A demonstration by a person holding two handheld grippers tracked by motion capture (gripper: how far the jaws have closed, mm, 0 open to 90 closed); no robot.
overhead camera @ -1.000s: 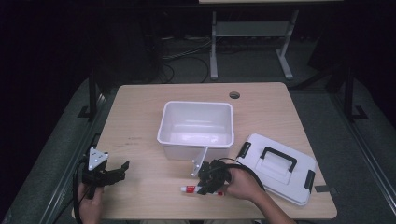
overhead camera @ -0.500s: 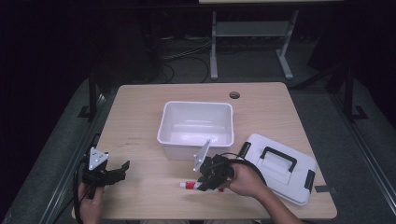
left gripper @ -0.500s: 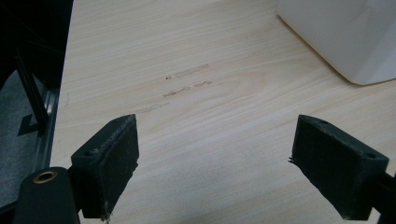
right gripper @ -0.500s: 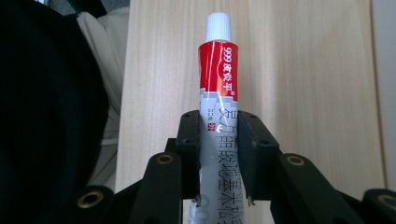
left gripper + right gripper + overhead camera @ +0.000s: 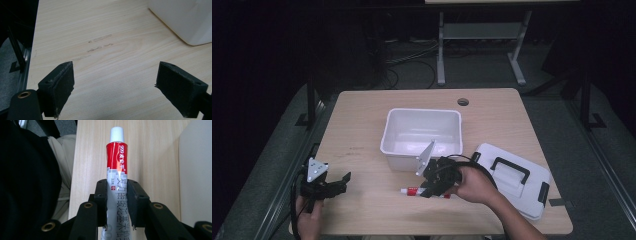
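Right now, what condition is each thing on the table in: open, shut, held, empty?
Right claw: shut on the tube.
Tube: capped, gripped mid-body, at the table surface.
Left claw: open, holding nothing.
White bin: uncovered, looks empty.
Lid: off the bin, lying flat beside it, handle up.

red and grey tube with white cap, white bin, pale wood-grain table, black jaws

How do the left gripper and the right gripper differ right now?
The left gripper has its jaws spread wide with nothing between them; the right gripper is shut on the red and white tube. The left gripper sits near the table's front left corner; the right gripper is beside the white bin. Both have black jaws and are hand-held.
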